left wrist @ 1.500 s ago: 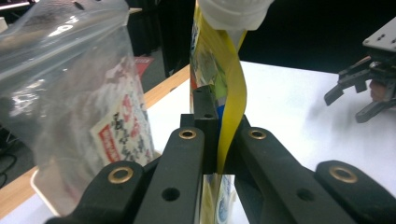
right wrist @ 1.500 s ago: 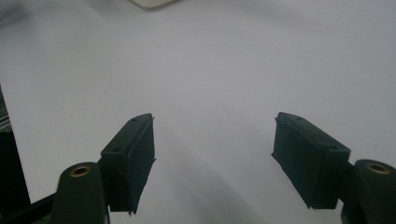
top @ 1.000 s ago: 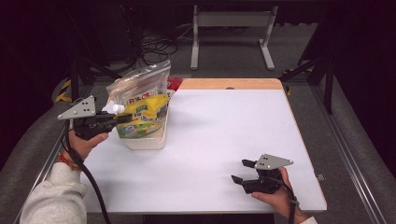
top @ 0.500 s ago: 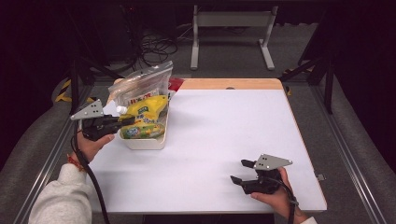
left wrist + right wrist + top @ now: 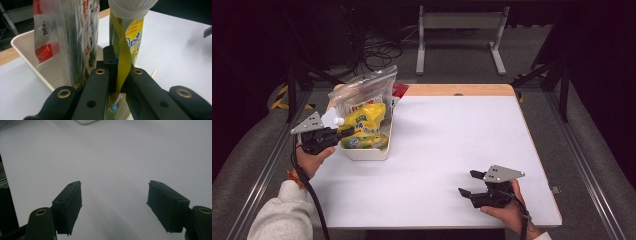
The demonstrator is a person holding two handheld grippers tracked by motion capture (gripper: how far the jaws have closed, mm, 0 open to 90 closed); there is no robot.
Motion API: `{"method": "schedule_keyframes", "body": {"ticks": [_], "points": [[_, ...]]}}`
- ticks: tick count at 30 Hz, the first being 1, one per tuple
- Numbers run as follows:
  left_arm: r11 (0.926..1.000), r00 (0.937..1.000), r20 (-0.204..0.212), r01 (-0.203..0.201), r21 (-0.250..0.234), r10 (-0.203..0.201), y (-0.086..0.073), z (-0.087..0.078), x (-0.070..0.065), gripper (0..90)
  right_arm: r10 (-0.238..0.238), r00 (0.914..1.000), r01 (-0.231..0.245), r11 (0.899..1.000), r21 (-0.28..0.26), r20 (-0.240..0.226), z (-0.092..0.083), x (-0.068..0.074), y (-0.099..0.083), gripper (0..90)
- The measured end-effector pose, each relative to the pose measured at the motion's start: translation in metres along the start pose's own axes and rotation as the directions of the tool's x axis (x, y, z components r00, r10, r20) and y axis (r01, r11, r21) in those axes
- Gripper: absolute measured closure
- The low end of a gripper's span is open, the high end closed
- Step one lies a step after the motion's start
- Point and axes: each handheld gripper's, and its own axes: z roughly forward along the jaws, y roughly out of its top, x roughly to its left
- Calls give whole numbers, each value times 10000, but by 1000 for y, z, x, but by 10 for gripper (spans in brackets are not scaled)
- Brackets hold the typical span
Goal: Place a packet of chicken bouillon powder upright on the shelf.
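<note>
white table (image 5: 452, 150) | left tongs (image 5: 346, 132) pinching yellow pouch (image 5: 364, 125) in tub (image 5: 369, 152) | right tongs (image 5: 468, 183) spread, empty

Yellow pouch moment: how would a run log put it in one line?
left gripper: shut on yellow pouch | pouch: in white bin, beside clear bag | right gripper: open, holds nothing, over table
</note>
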Motion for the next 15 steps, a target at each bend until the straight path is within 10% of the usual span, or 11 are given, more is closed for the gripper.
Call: {"method": "schedule_keyframes", "body": {"ticks": [15], "points": [[9935,9832,-1825,-274,-1100,69,-1,-20,-31,646,-102,9997,106,9998,-149,242,-5,-3,2,274]]}}
